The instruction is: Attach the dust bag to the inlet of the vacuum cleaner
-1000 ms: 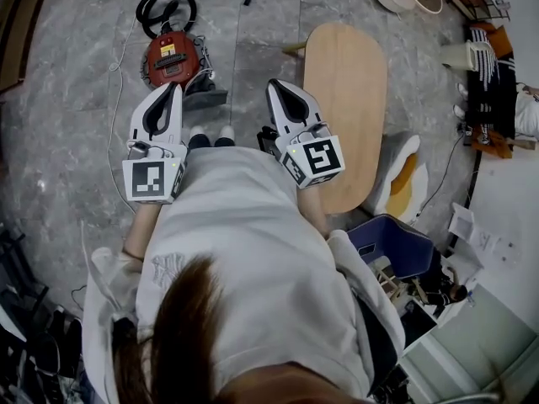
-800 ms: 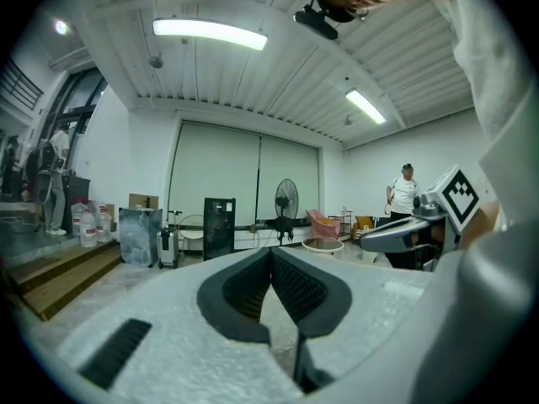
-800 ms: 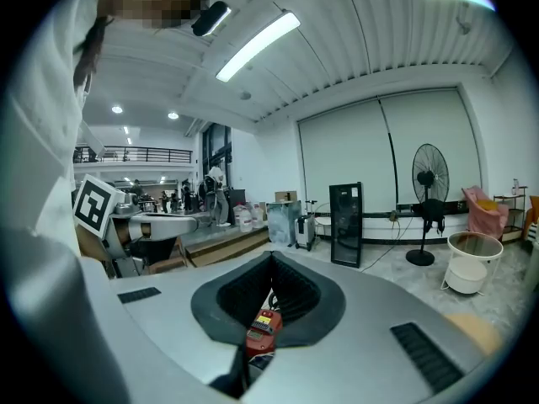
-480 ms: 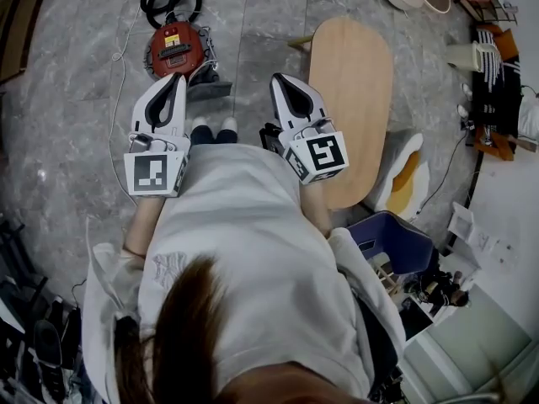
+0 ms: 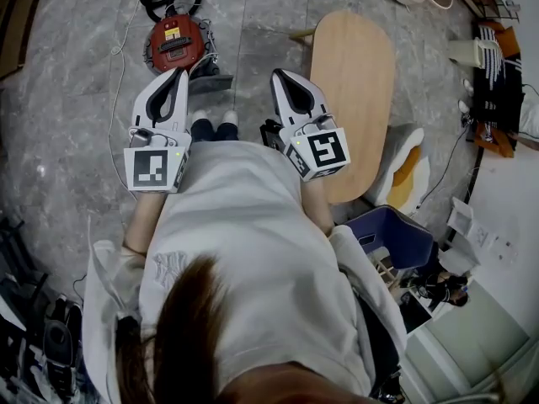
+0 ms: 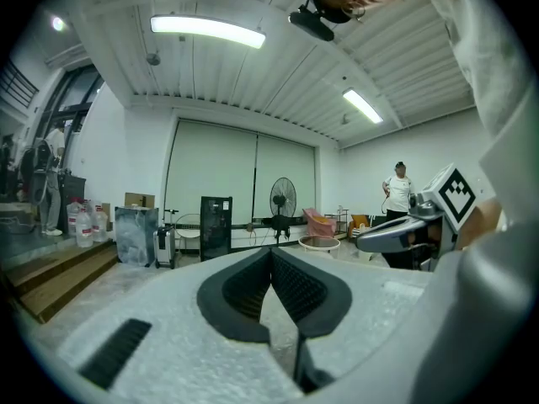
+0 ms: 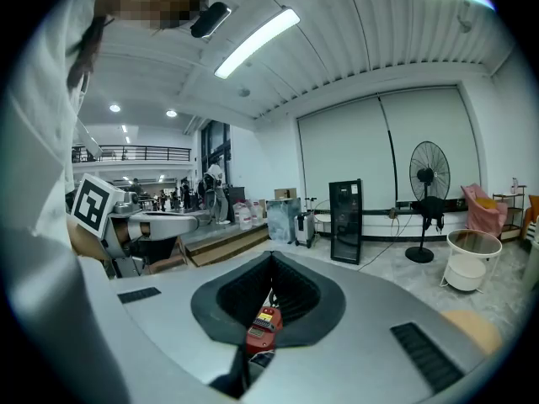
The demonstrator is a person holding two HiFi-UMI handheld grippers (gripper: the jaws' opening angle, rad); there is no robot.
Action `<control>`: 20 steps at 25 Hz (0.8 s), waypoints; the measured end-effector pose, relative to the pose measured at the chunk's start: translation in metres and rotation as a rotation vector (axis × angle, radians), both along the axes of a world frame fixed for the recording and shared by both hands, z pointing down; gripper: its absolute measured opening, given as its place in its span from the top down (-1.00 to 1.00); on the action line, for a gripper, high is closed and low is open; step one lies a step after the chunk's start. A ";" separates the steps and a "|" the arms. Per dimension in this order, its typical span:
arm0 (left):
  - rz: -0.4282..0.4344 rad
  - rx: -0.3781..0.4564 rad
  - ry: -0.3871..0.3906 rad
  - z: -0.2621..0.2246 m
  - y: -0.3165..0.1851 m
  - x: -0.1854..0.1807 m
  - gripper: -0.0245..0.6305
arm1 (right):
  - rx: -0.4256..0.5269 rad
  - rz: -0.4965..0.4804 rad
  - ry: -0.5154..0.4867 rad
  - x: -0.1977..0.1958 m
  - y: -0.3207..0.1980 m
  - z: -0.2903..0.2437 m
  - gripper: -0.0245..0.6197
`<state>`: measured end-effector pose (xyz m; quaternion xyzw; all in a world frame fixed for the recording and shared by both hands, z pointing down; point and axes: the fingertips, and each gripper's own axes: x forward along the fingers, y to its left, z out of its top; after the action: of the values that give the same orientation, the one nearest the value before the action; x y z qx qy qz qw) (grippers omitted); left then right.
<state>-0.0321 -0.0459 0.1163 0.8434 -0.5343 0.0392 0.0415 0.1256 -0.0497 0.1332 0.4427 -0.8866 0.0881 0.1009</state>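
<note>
Left gripper (image 5: 178, 74) and right gripper (image 5: 276, 75) side by side, near level, fingers (image 6: 295, 289) together

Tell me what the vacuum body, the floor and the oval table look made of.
Vacuum cleaner: likely moulded plastic, glossy red shell with highlights.
Floor: polished stone or stone-look tile, grey veining, joint lines, slight sheen.
Oval table: pale wood or wood veneer, matte, even tan; grain too fine to confirm.

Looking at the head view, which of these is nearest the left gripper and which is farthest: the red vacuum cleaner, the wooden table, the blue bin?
1. Red vacuum cleaner, just ahead of the left gripper.
2. Wooden table, off to the right.
3. Blue bin, behind and to the right.
</note>
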 end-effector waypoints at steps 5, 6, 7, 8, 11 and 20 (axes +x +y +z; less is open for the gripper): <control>0.002 0.000 -0.003 0.000 0.000 -0.001 0.87 | 0.002 -0.008 0.007 -0.003 -0.001 -0.002 0.92; 0.004 0.000 -0.003 0.000 0.000 -0.002 0.87 | 0.002 -0.007 0.007 -0.003 -0.001 -0.002 0.92; 0.005 0.000 -0.004 0.000 0.001 -0.002 0.87 | 0.002 -0.008 0.008 -0.004 -0.001 -0.002 0.92; 0.006 0.001 -0.004 -0.001 0.001 -0.002 0.87 | 0.002 -0.008 0.008 -0.004 0.000 -0.002 0.92; 0.009 0.002 -0.006 0.000 0.003 -0.002 0.87 | 0.000 -0.002 0.006 -0.003 0.002 -0.002 0.92; 0.013 -0.002 -0.007 0.003 0.004 -0.003 0.87 | -0.004 -0.009 0.004 -0.007 0.002 0.001 0.92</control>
<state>-0.0349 -0.0423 0.1194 0.8465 -0.5291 0.0427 0.0403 0.1182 -0.0472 0.1341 0.4387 -0.8882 0.0884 0.1039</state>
